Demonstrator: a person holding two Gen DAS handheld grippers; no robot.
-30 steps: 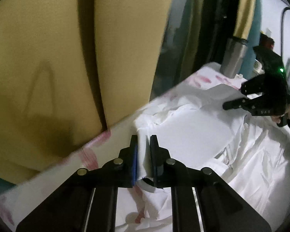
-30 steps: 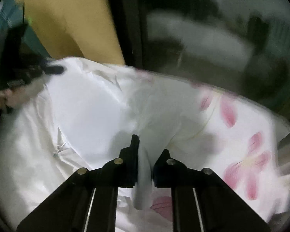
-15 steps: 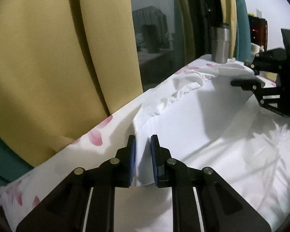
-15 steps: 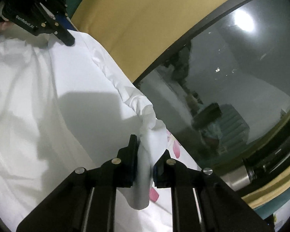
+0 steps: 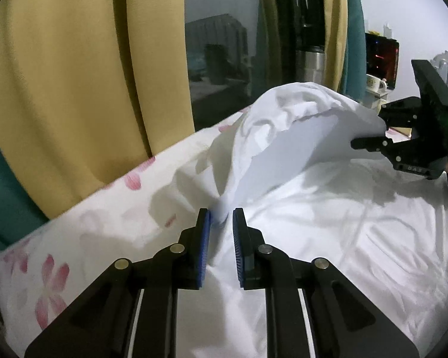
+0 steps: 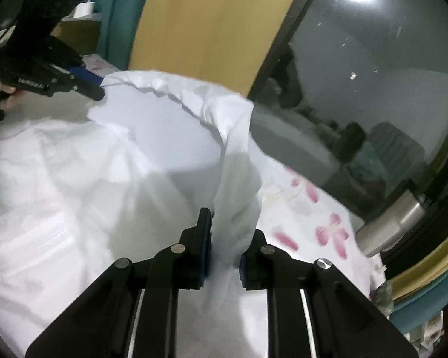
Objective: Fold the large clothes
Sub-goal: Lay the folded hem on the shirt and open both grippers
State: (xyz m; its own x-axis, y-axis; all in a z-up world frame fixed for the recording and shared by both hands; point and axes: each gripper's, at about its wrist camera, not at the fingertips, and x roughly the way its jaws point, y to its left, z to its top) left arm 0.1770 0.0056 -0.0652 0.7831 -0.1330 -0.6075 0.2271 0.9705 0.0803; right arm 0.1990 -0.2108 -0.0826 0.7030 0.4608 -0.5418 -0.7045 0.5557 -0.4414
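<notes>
A bed (image 5: 110, 220) with a pink-petal sheet carries the work, set against a dark window (image 6: 373, 104) and yellow curtains (image 5: 74, 89). Spread over most of the bed lies the large white garment (image 5: 328, 223), wrinkled and mostly flat, with one long edge raised off the surface in an arched flap between the two tools.

The left gripper (image 5: 221, 232) has one end of that raised edge between its jaws; from its own camera the cloth runs through a narrow gap, and the right camera shows the tip pinched on the corner, so it reads as grasping the garment. The right gripper (image 6: 224, 238) is clenched on the other end, a bunched tail of white cloth hanging down between its blue pads (image 6: 207, 238).

As for progress, the fold looks under way but not finished: the edge is lifted and stretched between both hands above the rest of the garment, not yet laid down. What remains, in my judgement, is carrying this flap across, setting it flat, smoothing the creases and making any further folds.
</notes>
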